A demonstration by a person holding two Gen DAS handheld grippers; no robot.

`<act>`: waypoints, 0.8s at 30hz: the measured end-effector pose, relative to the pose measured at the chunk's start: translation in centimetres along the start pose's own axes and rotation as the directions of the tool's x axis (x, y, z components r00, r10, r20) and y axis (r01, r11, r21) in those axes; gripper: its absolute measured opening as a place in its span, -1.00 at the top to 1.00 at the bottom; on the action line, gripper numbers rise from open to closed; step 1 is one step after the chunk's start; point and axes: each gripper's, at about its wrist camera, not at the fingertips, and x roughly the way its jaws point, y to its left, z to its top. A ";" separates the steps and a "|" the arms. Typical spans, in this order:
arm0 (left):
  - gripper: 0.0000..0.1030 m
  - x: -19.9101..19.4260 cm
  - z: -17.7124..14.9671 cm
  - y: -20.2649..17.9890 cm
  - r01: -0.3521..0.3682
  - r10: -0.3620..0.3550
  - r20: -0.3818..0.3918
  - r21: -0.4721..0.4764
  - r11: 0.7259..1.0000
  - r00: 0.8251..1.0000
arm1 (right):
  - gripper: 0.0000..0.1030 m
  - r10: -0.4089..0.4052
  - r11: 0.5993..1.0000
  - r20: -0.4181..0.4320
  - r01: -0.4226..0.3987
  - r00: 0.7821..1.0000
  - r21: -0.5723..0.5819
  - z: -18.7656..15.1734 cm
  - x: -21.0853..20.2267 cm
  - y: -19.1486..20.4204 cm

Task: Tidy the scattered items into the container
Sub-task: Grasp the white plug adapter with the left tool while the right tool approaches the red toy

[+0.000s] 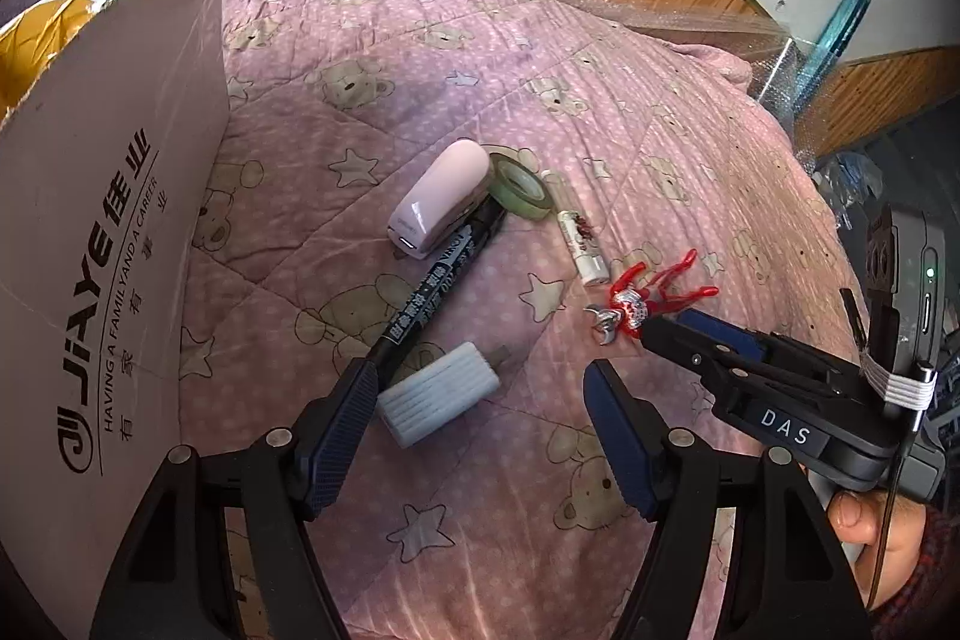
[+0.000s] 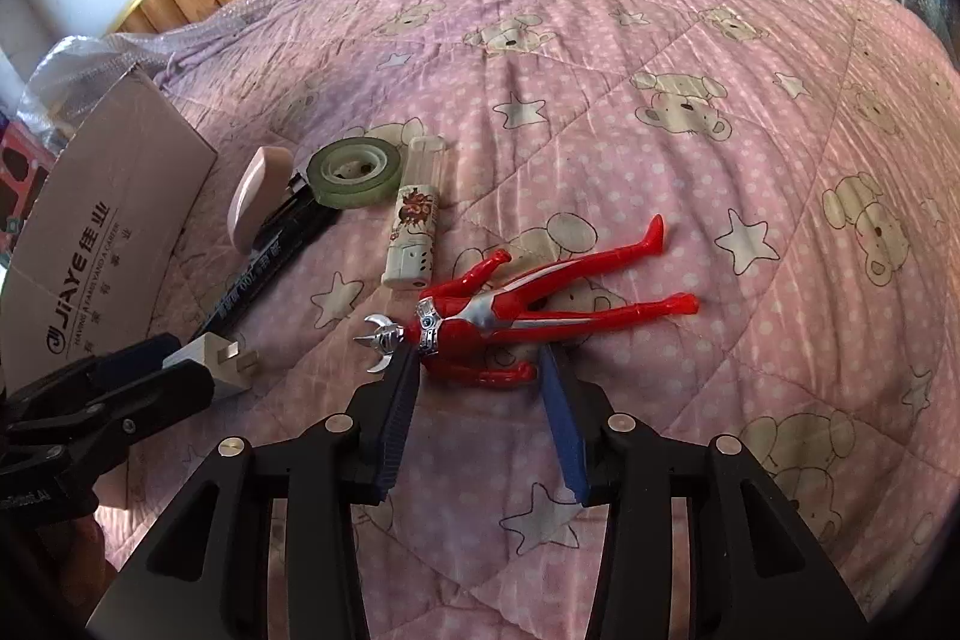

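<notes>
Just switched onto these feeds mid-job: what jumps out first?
The red toy figure lying on the pink bear-print quilt, with the open right gripper straddling its upper body. To its left lie a marker, a roll of tape, a pink stapler and a white charger plug, the plug just by the open left gripper. The cardboard box stands at far left.

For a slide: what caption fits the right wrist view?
Open right hand-held gripper straddles a red toy figure lying on the pink quilt.
</notes>
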 end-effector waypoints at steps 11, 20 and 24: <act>0.02 0.1 -0.8 -1.6 0.055 -0.055 -0.010 0.059 0.997 0.998 | 0.17 0.090 0.995 -0.034 -0.088 0.995 0.056 -0.5 -1.7 -1.0; 0.02 2.2 -1.5 -4.4 0.060 -0.057 -0.027 0.161 0.985 0.998 | 0.69 0.086 0.994 -0.070 -0.081 0.994 0.078 -0.8 -1.8 -1.7; 0.03 3.8 -2.1 -5.1 0.004 0.005 -0.041 0.199 0.980 0.999 | 0.46 0.092 0.992 -0.032 -0.088 0.995 0.091 -0.4 -2.3 -1.9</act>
